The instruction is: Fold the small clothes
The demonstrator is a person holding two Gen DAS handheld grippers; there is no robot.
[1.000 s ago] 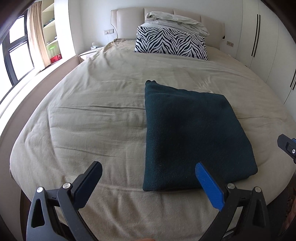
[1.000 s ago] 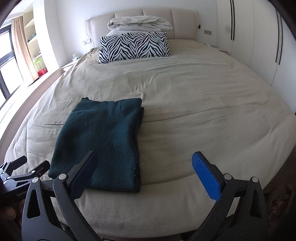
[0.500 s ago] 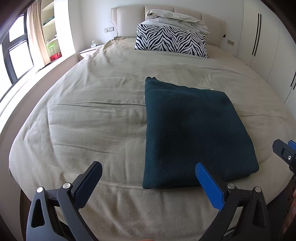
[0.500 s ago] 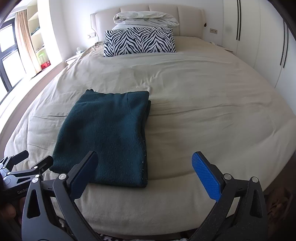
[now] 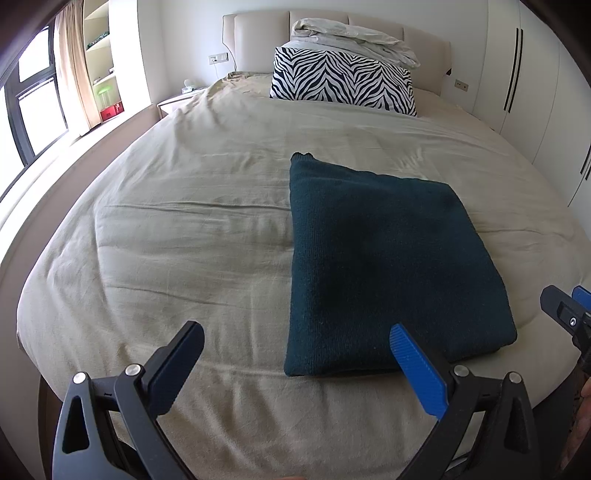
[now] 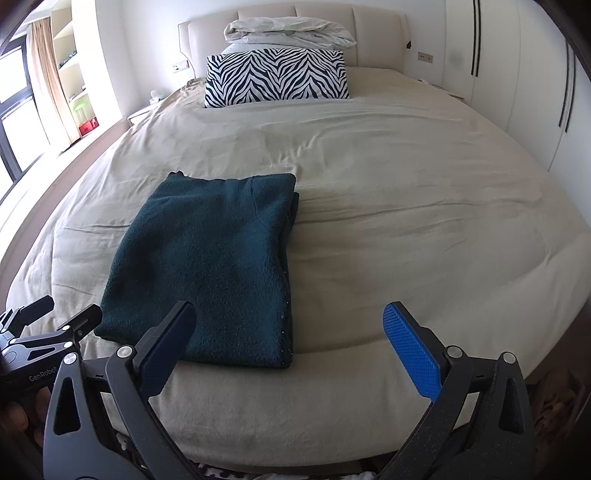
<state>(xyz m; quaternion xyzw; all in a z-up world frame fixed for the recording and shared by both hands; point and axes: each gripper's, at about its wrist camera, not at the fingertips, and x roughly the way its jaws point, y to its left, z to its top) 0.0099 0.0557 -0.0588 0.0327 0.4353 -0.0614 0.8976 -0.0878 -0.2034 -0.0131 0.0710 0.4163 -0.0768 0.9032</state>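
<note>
A dark teal knitted garment (image 5: 384, 266) lies folded into a flat rectangle near the foot of the bed; it also shows in the right wrist view (image 6: 218, 266). My left gripper (image 5: 295, 350) is open and empty, held off the bed's foot, just short of the garment's near left corner. My right gripper (image 6: 291, 332) is open and empty, held back from the garment's near right edge. The right gripper's tip shows at the left view's right border (image 5: 569, 314). The left gripper shows at the right view's left edge (image 6: 48, 328).
The beige bed cover (image 5: 177, 236) is lightly creased. A zebra-striped pillow (image 5: 341, 83) and a bundled white duvet (image 5: 354, 35) sit at the headboard. White wardrobes (image 6: 517, 81) line the right wall. A window and shelves (image 5: 99, 74) stand left.
Both grippers have drawn back slightly from the bed and stayed open. The folded garment has not moved.
</note>
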